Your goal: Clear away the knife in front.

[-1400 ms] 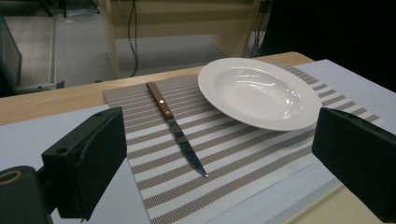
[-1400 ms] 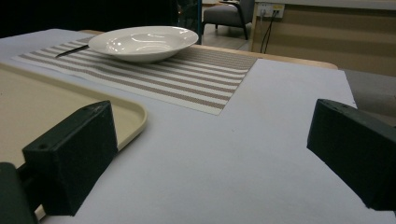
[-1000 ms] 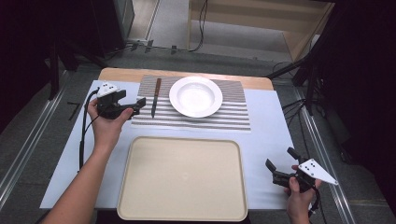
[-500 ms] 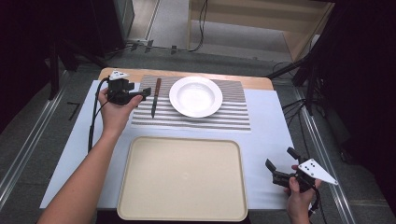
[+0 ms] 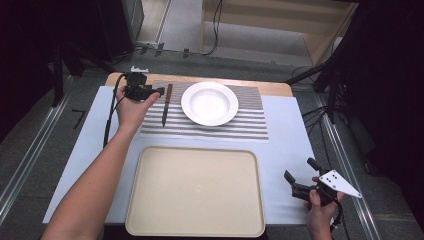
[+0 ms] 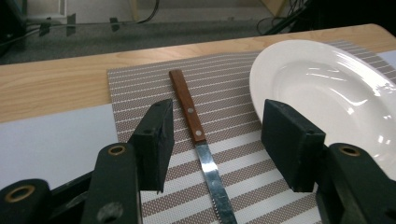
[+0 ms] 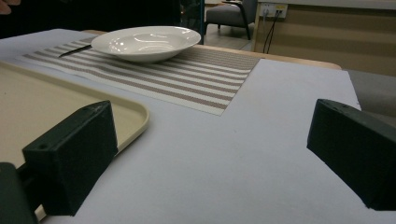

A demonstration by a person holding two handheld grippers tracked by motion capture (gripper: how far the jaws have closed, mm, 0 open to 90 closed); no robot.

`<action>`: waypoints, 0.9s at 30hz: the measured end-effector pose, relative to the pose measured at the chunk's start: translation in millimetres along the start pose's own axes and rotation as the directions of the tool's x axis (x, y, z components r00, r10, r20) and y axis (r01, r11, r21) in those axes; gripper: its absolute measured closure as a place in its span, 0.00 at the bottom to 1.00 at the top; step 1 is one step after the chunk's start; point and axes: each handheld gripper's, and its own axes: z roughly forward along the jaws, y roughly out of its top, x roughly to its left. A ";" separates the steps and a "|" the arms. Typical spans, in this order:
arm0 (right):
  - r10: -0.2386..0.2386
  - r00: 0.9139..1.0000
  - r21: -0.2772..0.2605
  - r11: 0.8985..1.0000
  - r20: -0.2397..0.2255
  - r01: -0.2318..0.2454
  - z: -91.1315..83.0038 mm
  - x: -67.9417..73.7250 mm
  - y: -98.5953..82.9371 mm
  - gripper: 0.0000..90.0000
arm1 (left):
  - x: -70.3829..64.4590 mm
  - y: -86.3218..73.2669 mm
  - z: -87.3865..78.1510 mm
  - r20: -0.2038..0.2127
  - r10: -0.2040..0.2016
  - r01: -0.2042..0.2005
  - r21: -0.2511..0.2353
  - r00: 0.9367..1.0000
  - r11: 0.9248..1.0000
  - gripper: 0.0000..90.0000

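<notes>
At the near edge of the bench, the right tongs (image 5: 301, 181) sit low with jaws wide and nothing between them, just right of the empty beige tray (image 5: 195, 190). Beyond the tray lies the striped placemat (image 5: 220, 125), carrying the white plate (image 5: 209, 103) and, just left of it, the wooden-handled knife (image 5: 166, 102) lying flat. At the far left, the left tongs (image 6: 215, 135) gape wide above the knife, straddling its handle without touching.
</notes>
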 end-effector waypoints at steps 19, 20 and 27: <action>0.004 1.000 -0.006 1.000 -0.004 -0.004 0.1 -1.3 -0.1 0.00 | -0.4 21.6 58.4 -0.035 -0.022 0.028 0.178 0.999 0.984 0.63; 0.005 1.000 -0.006 1.000 -0.005 -0.005 0.0 -1.5 0.0 0.00 | 0.3 22.0 61.4 -0.034 -0.046 0.051 0.188 0.998 0.981 0.64; 0.009 1.000 -0.007 1.000 -0.006 -0.009 0.1 -1.7 0.0 0.00 | 2.8 24.9 76.4 -0.057 -0.085 0.096 0.247 0.995 0.964 0.68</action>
